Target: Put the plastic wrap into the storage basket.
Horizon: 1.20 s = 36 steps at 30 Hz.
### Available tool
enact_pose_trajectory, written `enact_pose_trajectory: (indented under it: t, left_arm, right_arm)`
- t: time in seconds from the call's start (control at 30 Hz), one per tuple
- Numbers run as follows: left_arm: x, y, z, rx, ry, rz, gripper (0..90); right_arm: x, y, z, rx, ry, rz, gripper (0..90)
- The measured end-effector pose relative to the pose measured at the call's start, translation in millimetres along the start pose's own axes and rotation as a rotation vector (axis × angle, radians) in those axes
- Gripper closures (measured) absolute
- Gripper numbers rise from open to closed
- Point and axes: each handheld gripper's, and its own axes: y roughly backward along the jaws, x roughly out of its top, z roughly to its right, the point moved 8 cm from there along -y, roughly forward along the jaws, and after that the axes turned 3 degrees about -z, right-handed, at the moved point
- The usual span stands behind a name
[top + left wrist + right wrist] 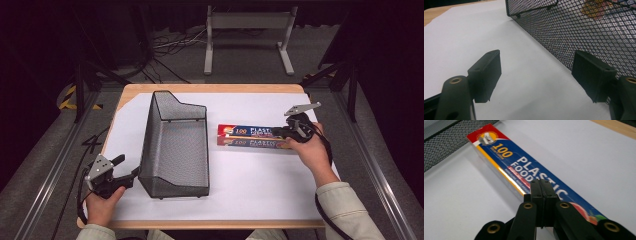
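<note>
A long blue box of plastic food wrap (252, 136) lies flat on the white sheet, right of a black wire-mesh basket (176, 145). My right gripper (278, 132) hovers over the box's right end, jaws shut with nothing between them; in the right gripper view its closed fingertips (541, 185) sit above the box (506, 160). My left gripper (127, 170) rests at the front left, jaws open, just beside the basket's near left corner. In the left gripper view its fingers (487, 75) stand wide apart, the right one against the mesh wall (579, 30).
The white sheet (260, 185) covers a wooden table (210, 88) with dark floor and cables around it. A metal stand (247, 30) stands behind the table. A black cable trails from each gripper past the table's front edge.
</note>
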Motion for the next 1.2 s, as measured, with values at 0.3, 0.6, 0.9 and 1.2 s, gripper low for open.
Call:
enact_pose_trajectory:
  t: [0.3,0.6,0.9,1.2]
  left_arm:
    - [-0.2,-0.5,-0.4,0.003,-0.004,-0.002,24.3]
    - [-0.2,-0.1,-1.0,0.003,-0.003,0.003,24.3]
    - [-3.7,4.5,-2.0,0.01,0.004,0.0,24.1]
    - [-6.6,8.6,-3.1,0.016,0.009,0.0,24.0]
  right_arm:
    - [-1.5,8.7,37.5,-0.075,-0.046,-0.025,89.8]
    - [-2.5,1.4,70.4,-0.117,-0.075,-0.069,90.0]
    - [-4.5,-2.5,92.1,-0.155,-0.116,-0.108,90.0]
    - [-22.5,-20.0,107.0,-0.184,-0.141,-0.213,90.0]
